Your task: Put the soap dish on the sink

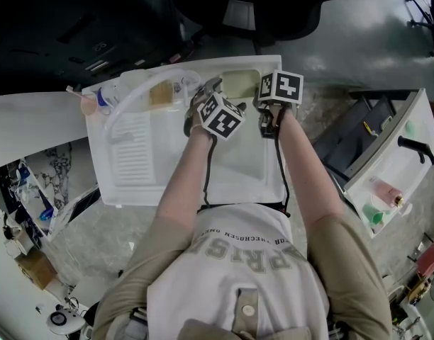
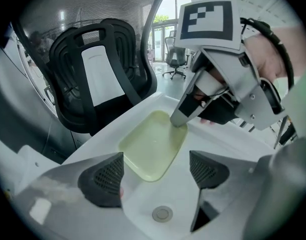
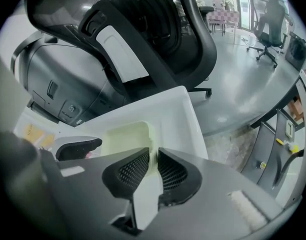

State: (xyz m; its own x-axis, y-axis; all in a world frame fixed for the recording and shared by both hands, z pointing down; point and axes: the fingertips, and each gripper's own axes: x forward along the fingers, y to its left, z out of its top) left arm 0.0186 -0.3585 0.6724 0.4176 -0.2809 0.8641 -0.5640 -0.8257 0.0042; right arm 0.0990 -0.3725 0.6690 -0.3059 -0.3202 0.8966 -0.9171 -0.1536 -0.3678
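The soap dish [image 1: 238, 83] is a pale yellow-green shallow tray at the far rim of the white sink [image 1: 103, 163]. My right gripper [image 1: 262, 95] is shut on the dish's right edge; in the right gripper view the thin rim [image 3: 152, 143] stands between the pads of the gripper [image 3: 153, 164]. The left gripper view shows the dish [image 2: 150, 149] lying past my open left gripper [image 2: 158, 171], which hovers over the basin and holds nothing. The right gripper's fingers [image 2: 180, 116] touch the dish's far corner. I cannot tell whether the dish rests fully on the rim.
The basin's drain [image 2: 162, 214] lies just below the left gripper. A white hose and small bottles [image 1: 107, 99] stand on the sink's left side. A black office chair [image 2: 98, 79] stands behind the sink. An open white drawer unit [image 1: 387, 168] is at the right.
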